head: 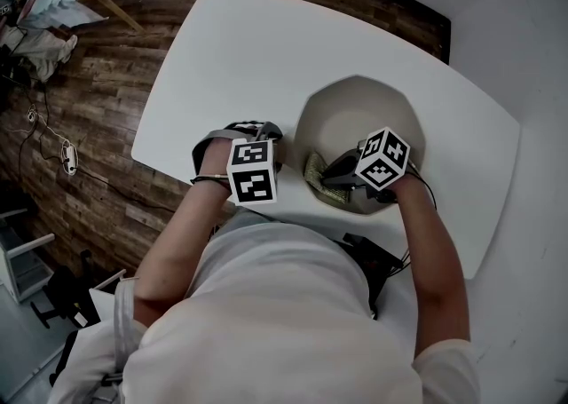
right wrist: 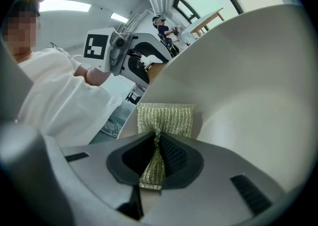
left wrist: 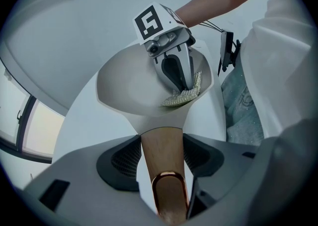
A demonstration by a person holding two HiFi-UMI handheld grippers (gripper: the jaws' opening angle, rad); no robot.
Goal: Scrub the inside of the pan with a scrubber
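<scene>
Nearest to the head camera is the person's white shirt (head: 275, 304); beyond it stands a white table (head: 240, 47) on a dark wooden floor (head: 98, 109). On the table, to the right of its middle in the head view, sits the pan (head: 355, 105), pale inside. Its wooden handle (left wrist: 160, 140) carries a copper-coloured loop (left wrist: 169, 190) at the end. The left gripper (left wrist: 162, 159) has its 2 jaws closed narrow on this handle.

The right gripper (right wrist: 155, 156) reaches into the pan at the side nearest the person. Its 2 jaws pinch the scrubber (right wrist: 166, 119), a green-gold glittering mesh pad. The pad is squeezed thin between the jaws and spreads wide beyond them. This wide part lies against the inner wall of the pan, near the rim.
</scene>
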